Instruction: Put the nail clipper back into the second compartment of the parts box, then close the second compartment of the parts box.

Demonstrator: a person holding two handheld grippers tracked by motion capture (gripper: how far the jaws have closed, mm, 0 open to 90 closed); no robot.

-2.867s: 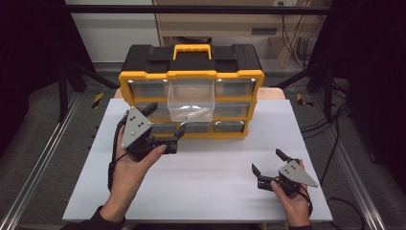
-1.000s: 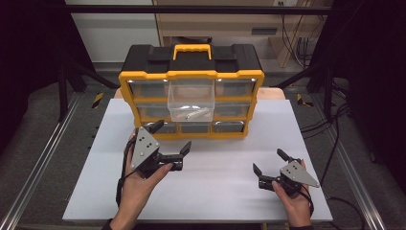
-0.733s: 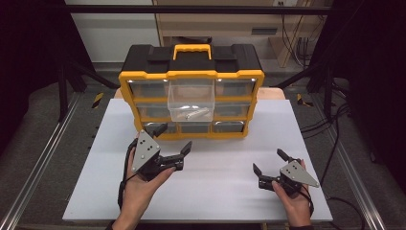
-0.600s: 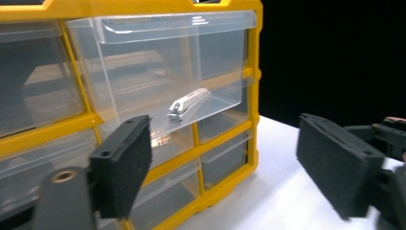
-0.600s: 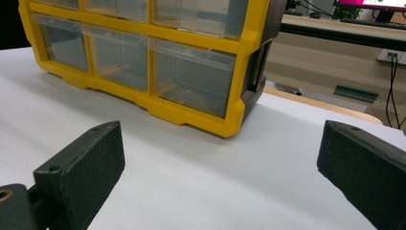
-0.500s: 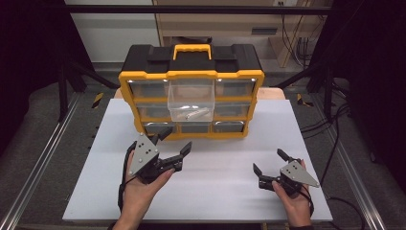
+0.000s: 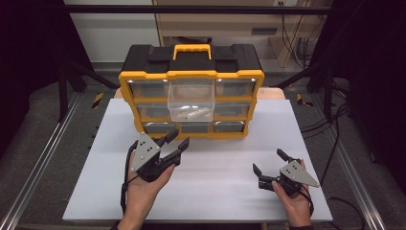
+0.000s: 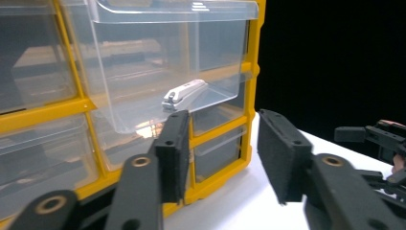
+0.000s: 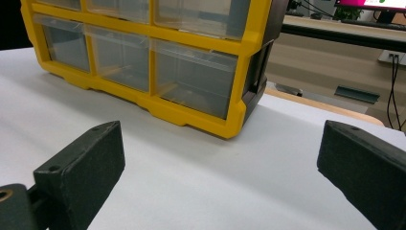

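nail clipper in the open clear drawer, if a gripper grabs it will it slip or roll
The nail clipper looks like shiny metal, so it may slip between flat pads. It is flattish and lies on its side in the clear drawer, so rolling seems unlikely. It is small and probably light, so a nudge could skate it across the smooth plastic floor.

White table top [image 7: 306, 124] on a wooden board, beige edge showing at the far corners [image 7: 274, 92]. Grey carpet-like floor [image 7: 38, 115] around it, metal rails [image 7: 45, 158] running along both sides. Yellow-black tape marks on floor [image 7: 97, 99]. Dark curtains or black frame left and right [image 7: 28, 48]. Behind: light wooden cabinet [image 7: 215, 24], white panel wall [image 7: 115, 28], bundle of cables hanging at right [image 7: 297, 33]. Even overhead lighting, dim edges.
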